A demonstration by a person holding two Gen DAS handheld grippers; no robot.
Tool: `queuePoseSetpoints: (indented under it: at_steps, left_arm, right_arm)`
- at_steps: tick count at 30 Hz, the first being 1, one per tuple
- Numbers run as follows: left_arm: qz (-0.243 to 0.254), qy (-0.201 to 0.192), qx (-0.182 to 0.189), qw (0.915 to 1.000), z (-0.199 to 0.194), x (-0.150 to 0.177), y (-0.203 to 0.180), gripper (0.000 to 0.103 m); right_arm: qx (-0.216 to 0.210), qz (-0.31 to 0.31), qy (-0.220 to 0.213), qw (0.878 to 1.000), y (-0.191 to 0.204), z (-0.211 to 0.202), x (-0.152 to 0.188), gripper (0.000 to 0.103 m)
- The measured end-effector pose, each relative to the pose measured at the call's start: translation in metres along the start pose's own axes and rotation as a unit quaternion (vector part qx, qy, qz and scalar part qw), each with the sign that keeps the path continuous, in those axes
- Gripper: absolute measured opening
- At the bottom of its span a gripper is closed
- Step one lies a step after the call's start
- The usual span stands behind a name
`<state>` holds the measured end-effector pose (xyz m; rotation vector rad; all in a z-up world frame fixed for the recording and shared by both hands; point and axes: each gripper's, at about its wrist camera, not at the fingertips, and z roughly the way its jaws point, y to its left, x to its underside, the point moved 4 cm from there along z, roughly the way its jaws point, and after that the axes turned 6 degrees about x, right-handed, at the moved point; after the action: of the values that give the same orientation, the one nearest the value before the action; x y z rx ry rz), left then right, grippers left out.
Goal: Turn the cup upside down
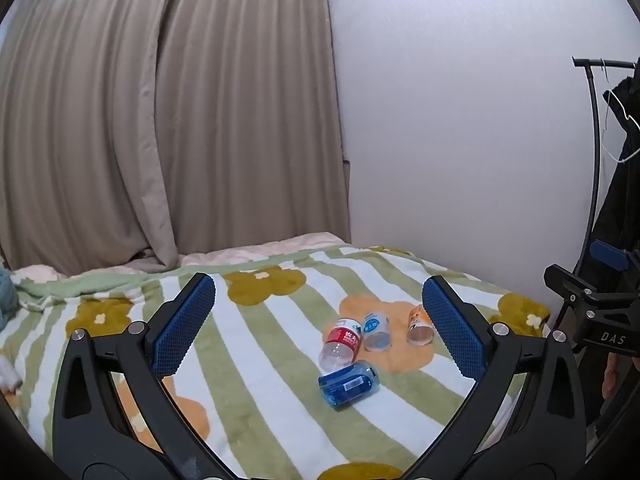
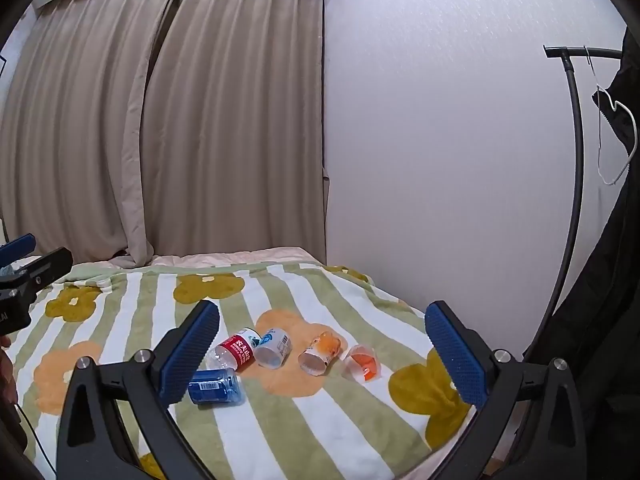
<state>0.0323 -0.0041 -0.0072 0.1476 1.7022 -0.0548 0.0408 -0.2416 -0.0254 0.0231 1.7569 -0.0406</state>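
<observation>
Several cut-bottle cups lie on their sides on a striped flower blanket. A blue cup lies nearest, with a red-labelled cup, a light-blue-labelled cup and an orange-labelled cup behind it. The right wrist view shows the blue cup, red cup, light-blue cup, orange cup and a small orange-marked clear cup. My left gripper is open and empty, held above the bed before the cups. My right gripper is open and empty, likewise short of them.
Beige curtains and a white wall stand behind the bed. A black clothes rack with dark garments and a hanger stands at the right. The bed's right edge drops off near the rack.
</observation>
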Motion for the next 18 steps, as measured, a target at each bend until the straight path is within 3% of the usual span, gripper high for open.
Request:
queuePoseSetpoints:
  at_steps: [18]
  left_arm:
    - [-0.005,0.010,0.012,0.9999,0.0009,-0.0054,0.0033,0.103]
  right_arm:
    - [0.015,0.002,0.009,1.000,0.0046,-0.0024,-0.0089,0.103]
